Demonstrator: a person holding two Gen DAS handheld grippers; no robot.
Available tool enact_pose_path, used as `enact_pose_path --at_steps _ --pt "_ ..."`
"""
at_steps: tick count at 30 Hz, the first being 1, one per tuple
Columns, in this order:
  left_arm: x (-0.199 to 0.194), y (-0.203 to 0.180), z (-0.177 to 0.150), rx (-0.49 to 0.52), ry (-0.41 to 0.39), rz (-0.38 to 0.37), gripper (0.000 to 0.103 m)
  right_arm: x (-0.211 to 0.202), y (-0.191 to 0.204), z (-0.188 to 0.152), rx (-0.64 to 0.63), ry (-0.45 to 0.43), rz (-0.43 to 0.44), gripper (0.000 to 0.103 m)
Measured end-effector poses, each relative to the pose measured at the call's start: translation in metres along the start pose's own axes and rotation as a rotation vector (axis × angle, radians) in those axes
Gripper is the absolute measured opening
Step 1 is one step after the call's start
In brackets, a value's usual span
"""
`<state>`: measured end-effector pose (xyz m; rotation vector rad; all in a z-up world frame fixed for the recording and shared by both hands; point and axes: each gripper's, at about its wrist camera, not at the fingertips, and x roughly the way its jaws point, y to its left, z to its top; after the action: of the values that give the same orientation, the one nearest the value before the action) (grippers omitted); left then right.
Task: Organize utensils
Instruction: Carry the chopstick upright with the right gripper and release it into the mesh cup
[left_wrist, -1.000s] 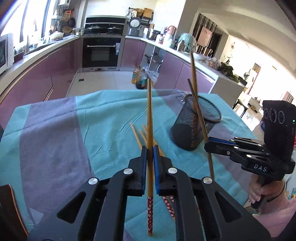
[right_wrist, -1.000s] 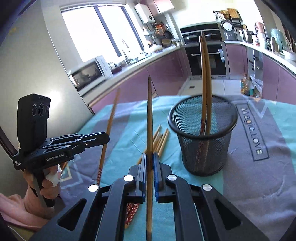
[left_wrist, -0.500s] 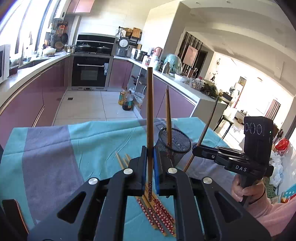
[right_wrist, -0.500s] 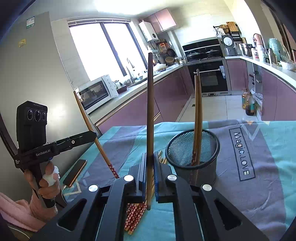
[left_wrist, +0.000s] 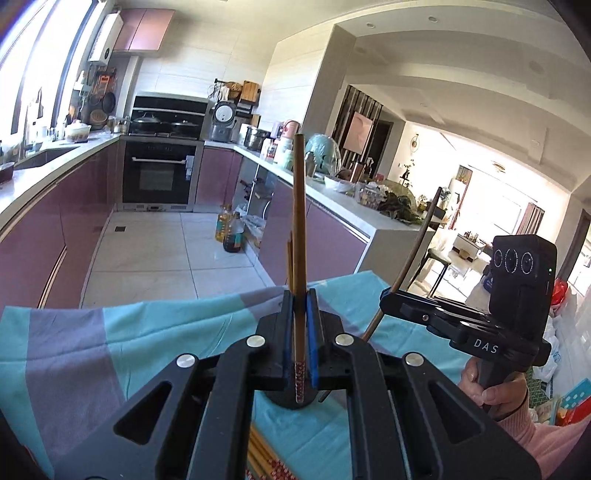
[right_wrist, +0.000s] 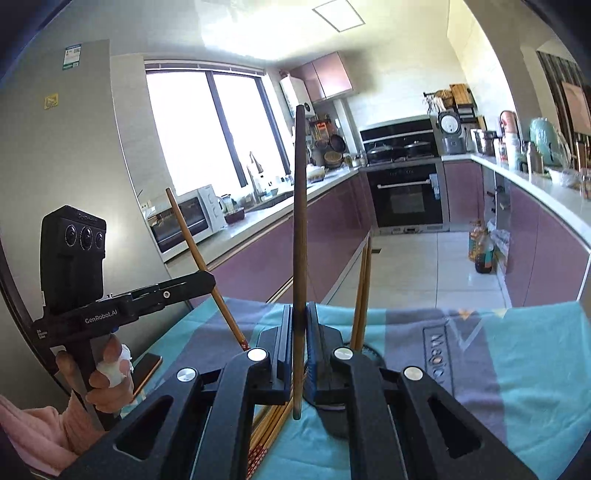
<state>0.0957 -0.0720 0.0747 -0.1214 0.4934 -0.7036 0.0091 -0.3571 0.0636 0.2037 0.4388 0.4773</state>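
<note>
A long brown wooden chopstick with a red patterned end (left_wrist: 298, 236) stands nearly upright above the teal and grey cloth, its patterned end lowest. A second brown wooden chopstick (right_wrist: 299, 236) is likewise nearly upright, its dark tip highest. Two more plain wooden chopsticks (right_wrist: 361, 291) stand close together in a black wire-mesh cup (right_wrist: 371, 350), leaning slightly, the cup mostly hidden. A loose bundle of wooden chopsticks with red patterned ends (right_wrist: 266, 430) lies flat on the cloth just beside the cup.
</note>
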Motion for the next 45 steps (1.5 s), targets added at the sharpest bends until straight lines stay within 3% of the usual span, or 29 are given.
enact_pose_path --at_steps 9,26,37,45 --pt "0.03 -0.02 0.023 0.048 -0.001 0.033 0.007 0.012 -0.013 0.013 -0.017 -0.001 -0.052 0.006" --pt "0.093 -0.02 -0.029 0.109 0.243 0.041 0.008 0.06 -0.033 -0.021 0.008 0.218 -0.108 0.006" --pt "0.112 -0.007 -0.026 0.067 0.277 0.039 0.008 0.08 -0.041 -0.023 0.036 0.255 -0.129 0.006" --pt "0.114 0.002 -0.031 0.026 0.275 0.057 0.015 0.088 -0.044 -0.027 0.063 0.264 -0.128 0.008"
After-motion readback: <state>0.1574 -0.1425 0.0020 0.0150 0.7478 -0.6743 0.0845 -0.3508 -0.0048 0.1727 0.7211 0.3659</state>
